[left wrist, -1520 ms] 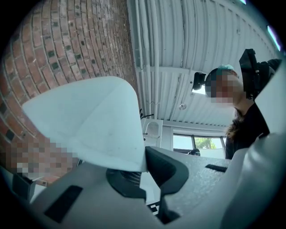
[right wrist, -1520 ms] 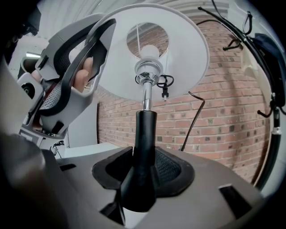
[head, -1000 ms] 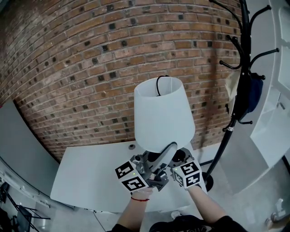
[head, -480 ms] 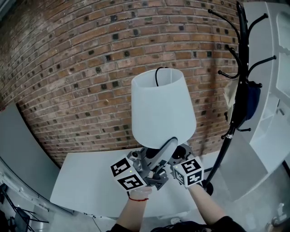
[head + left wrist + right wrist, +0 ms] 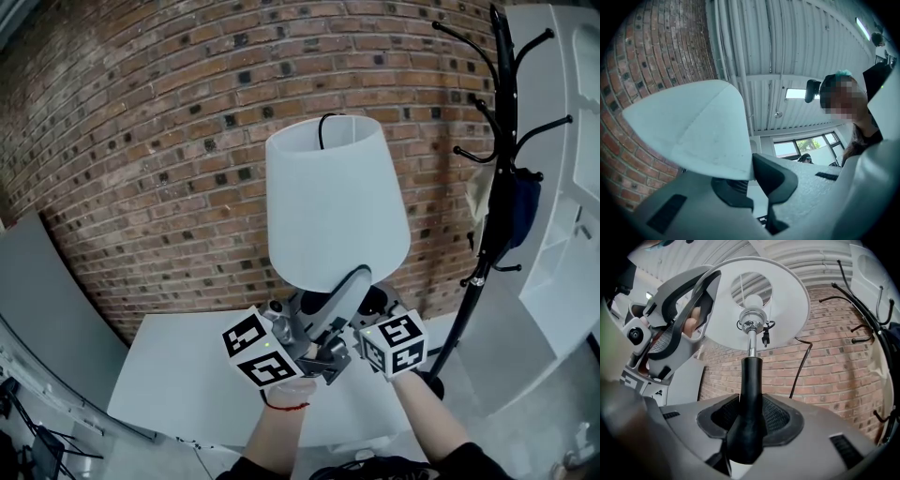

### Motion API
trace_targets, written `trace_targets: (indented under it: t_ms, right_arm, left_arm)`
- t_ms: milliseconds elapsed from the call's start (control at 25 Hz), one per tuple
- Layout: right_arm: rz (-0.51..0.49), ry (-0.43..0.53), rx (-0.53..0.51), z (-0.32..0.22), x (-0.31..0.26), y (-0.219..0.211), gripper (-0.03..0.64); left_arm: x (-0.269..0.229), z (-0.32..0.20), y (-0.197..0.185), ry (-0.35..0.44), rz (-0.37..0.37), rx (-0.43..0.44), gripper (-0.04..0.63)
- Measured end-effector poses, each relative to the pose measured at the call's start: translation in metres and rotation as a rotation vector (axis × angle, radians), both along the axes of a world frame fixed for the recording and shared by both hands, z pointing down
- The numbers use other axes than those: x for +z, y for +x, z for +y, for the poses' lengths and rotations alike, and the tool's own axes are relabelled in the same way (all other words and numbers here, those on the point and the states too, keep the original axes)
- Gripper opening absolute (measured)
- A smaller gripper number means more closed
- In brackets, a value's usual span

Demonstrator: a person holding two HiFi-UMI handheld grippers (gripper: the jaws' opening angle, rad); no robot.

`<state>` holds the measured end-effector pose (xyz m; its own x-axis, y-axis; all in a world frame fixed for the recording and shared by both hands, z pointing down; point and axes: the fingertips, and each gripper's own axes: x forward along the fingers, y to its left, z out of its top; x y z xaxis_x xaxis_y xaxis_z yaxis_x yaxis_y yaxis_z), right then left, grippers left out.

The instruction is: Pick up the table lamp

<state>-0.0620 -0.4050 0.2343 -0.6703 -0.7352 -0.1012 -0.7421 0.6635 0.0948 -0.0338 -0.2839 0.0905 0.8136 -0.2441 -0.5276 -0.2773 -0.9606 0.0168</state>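
White-shaded table lamp [image 5: 336, 202] with a black stem [image 5: 751, 394] sits mid-frame, held clear above the white worktop [image 5: 178, 375]. It looks light and top-heavy. The thin shade would dent, so the stem is the safe hold. Right claw [image 5: 751, 420] is clenched on the stem. Left claw [image 5: 752, 185] pinches the shade's lower rim. Long axis is near upright, shade up.

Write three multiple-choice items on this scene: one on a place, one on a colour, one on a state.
1. Relative to the table lamp, the coat stand stands: A) to its left B) to its right C) under it.
2. The lamp's shade is: A) white B) red C) black.
3. The right gripper is: A) open and empty B) shut on the lamp's stem C) shut on the shade.

Answers: 1 B, the head view shows it rising at the lamp's right. 2 A, the shade shows white in every view. 3 B, its jaws clamp the black stem.
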Motion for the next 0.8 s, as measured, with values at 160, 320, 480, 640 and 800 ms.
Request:
trace_targets:
  t_ms: [160,320,480,640,800]
  right_arm:
    - [-0.006,0.002,-0.006,0.006,-0.006,-0.002,0.155]
    - [-0.008,0.002,-0.01,0.011,-0.008,-0.003,0.156]
    - [-0.013,-0.001,-0.009,0.015,-0.01,-0.004,0.155]
    - [-0.012,-0.003,-0.008,0.018,-0.008,-0.006,0.155]
    - [-0.013,-0.002,-0.007,0.022,-0.008,-0.007,0.155]
  left_arm:
    - [-0.005,0.007,0.0,0.006,-0.006,-0.007,0.009]
    - [-0.008,0.011,-0.002,0.009,0.001,-0.014,0.009]
    - [-0.01,0.015,-0.002,0.007,-0.001,-0.014,0.009]
    - [-0.008,0.018,-0.003,0.007,-0.002,-0.019,0.009]
    - [-0.008,0.021,-0.005,0.005,0.0,-0.02,0.009]
